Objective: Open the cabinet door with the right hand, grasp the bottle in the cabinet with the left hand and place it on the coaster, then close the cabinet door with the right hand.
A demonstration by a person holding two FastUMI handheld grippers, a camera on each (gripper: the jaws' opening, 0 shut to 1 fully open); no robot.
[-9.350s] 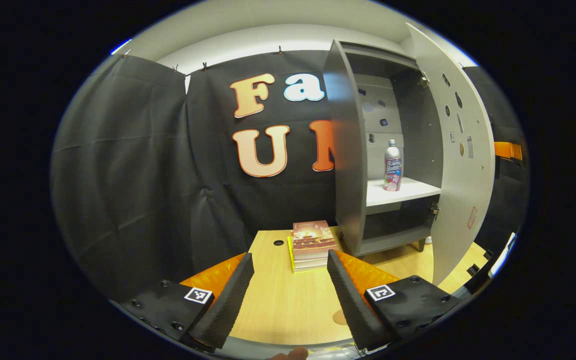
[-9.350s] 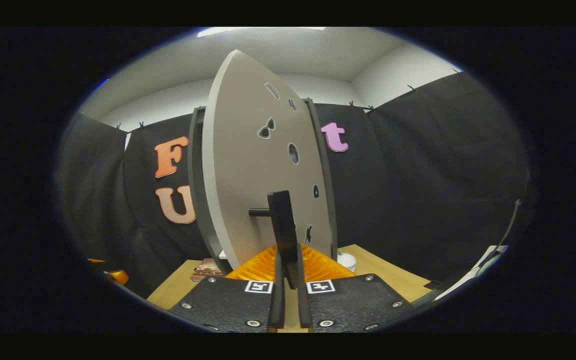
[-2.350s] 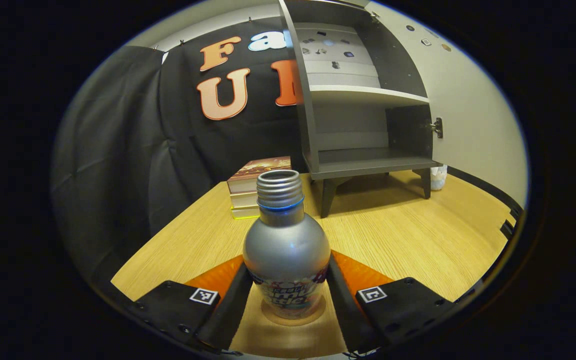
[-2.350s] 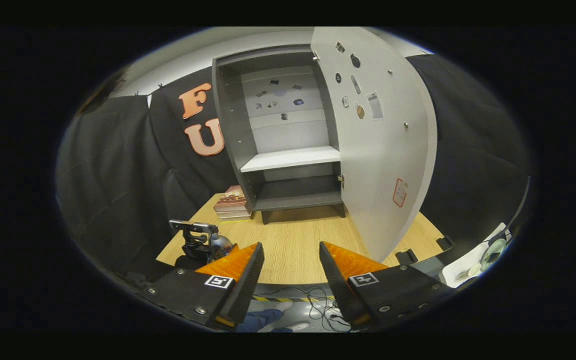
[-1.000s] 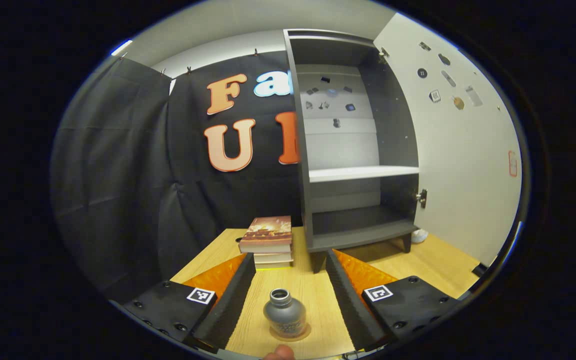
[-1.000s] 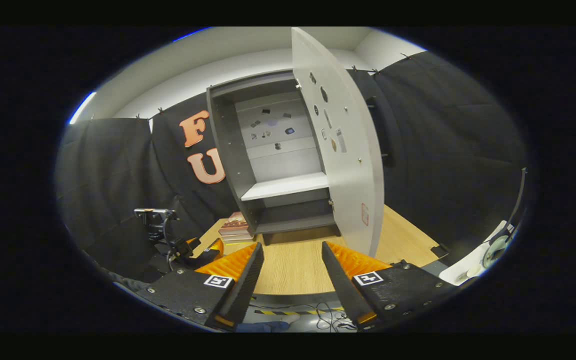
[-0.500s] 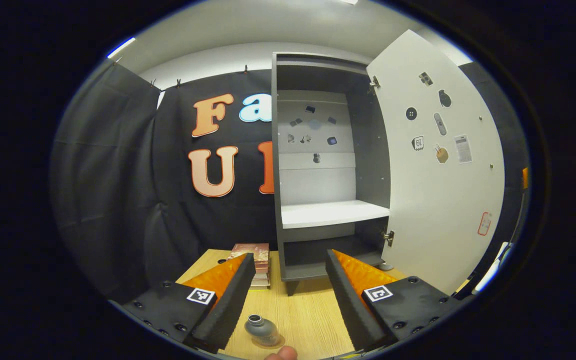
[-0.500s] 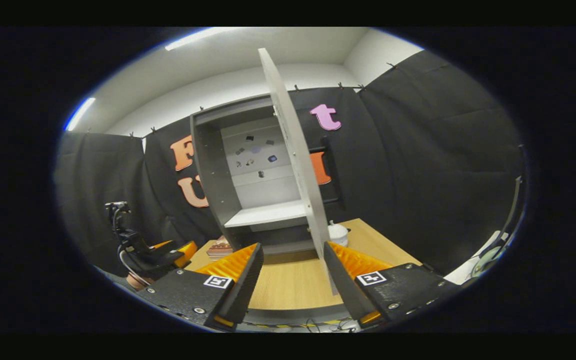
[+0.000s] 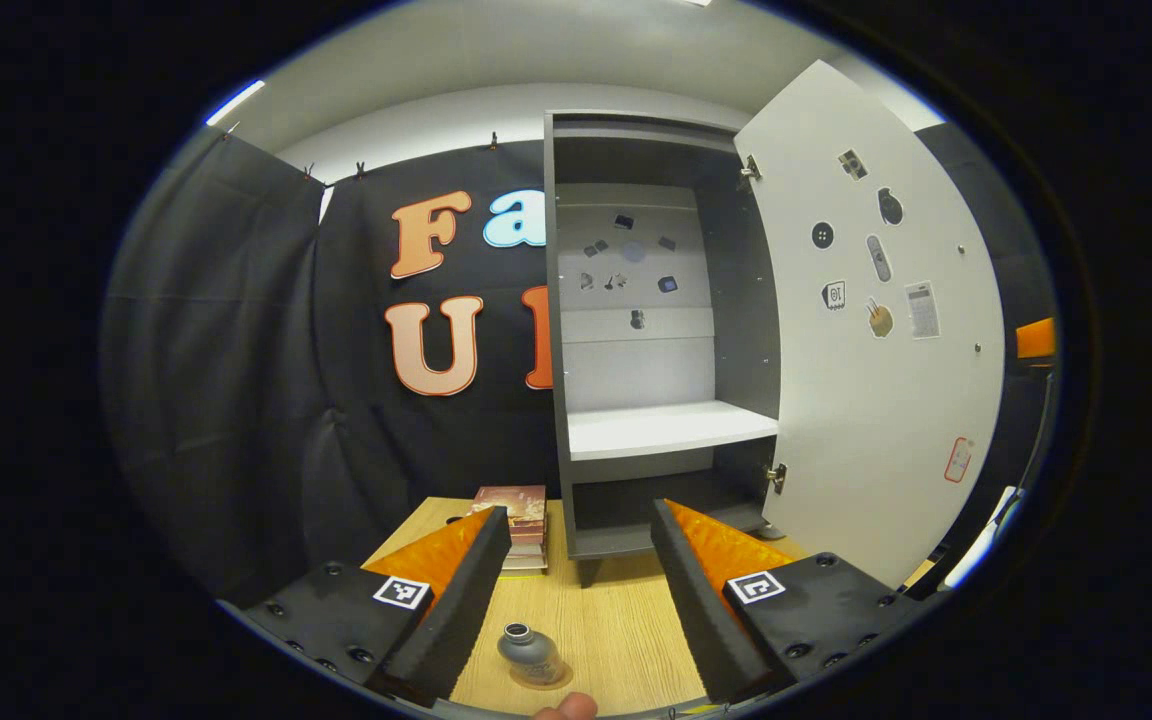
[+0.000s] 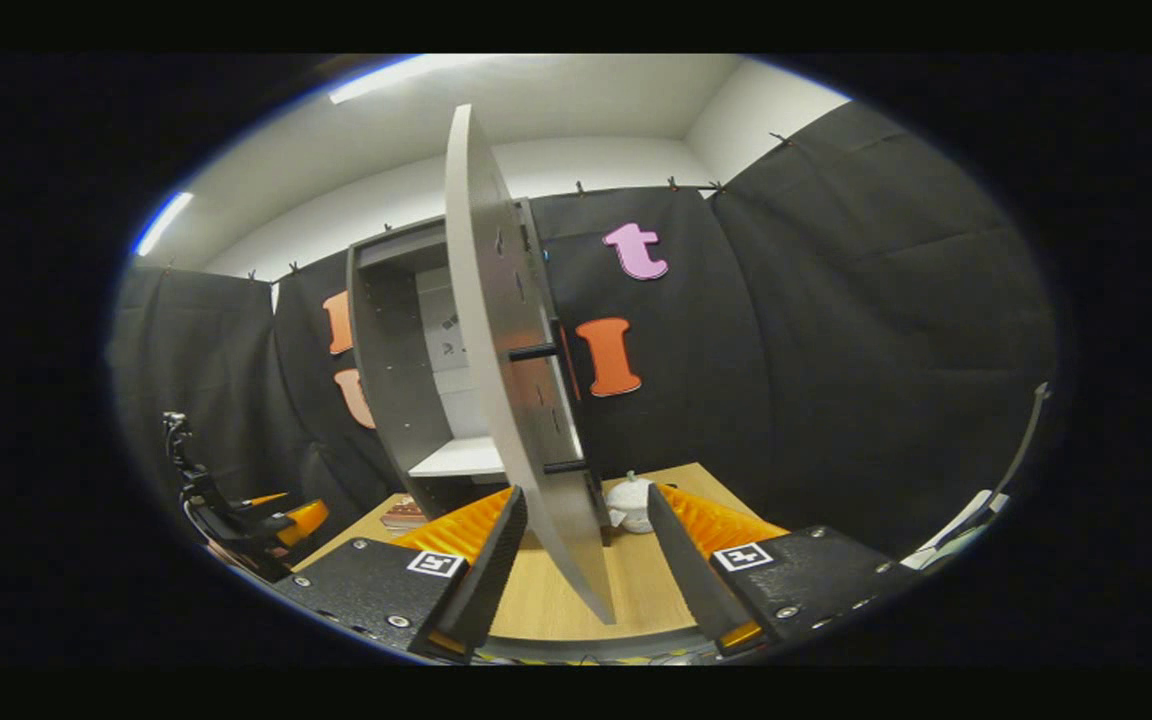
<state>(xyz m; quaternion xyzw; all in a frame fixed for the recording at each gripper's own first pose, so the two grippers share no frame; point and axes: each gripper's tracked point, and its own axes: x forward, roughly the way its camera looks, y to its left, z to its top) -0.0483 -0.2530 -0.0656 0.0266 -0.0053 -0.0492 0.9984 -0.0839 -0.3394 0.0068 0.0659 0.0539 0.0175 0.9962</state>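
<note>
In the left gripper view, the left claw (image 9: 571,590) stands at the bottom of the frame with its two fingers spread wide and nothing between them. Just under the gap, at the bottom centre, the bottle (image 9: 528,655) stands upright on a round coaster (image 9: 554,681) on the wooden bench (image 9: 616,620); the bottle's mouth shows no cap, and it is apart from both fingers. A fingertip (image 9: 564,709) of the person shows at the very bottom edge. Farther, in the lower middle, a stack of books (image 9: 516,525) lies on the bench just left of the cabinet (image 9: 561,330). The cabinet is open; its white shelf (image 9: 671,428) is bare. The cabinet door (image 9: 876,380) stands swung out at the right of the frame, with small stickers on its inner face. In the right gripper view, the right claw (image 10: 586,545) is at the bottom with its fingers spread, and the lower edge of the cabinet door (image 10: 516,400) comes down between them; I cannot tell if a finger touches it. The door is seen nearly edge-on, with its dark handle (image 10: 561,410) on the right face. Behind it, a small white object (image 10: 628,500) sits on the bench. At the lower left of this view, the left claw shows farther off.
</note>
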